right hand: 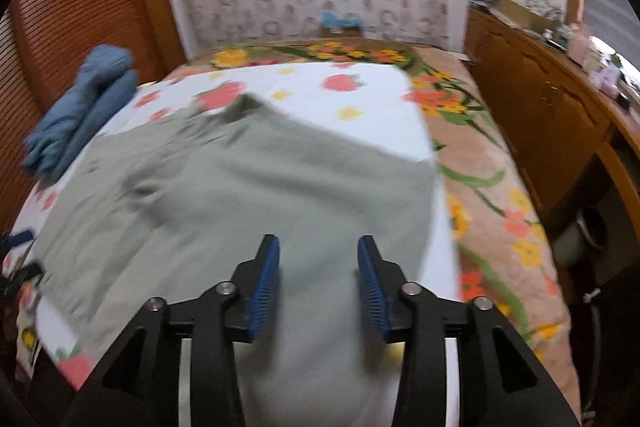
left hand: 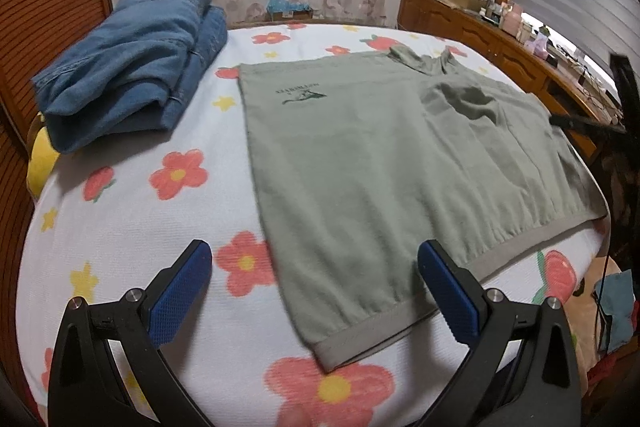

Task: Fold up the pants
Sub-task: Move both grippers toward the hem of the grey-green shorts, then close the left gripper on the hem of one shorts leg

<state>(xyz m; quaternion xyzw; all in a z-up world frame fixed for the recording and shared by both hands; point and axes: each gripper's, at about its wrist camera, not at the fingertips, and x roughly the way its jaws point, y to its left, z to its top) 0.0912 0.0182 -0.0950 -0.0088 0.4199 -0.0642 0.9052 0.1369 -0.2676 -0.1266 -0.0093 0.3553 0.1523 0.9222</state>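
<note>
Currently, green pants (left hand: 372,163) lie flat mid-bed (left hand: 132,227); folded jeans (left hand: 132,67) occupy the far-left corner. Left gripper (left hand: 314,291) wide open, right gripper (right hand: 318,283) partly open, both empty.

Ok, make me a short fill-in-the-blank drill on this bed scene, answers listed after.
1. The pants lying flat on the flowered sheet are grey-____ in colour.
2. The folded pile beside them is made of blue ____.
3. The left gripper has its jaws ____, holding nothing.
4. The pads of both grippers are coloured ____.

Answers: green; denim; open; blue
</note>
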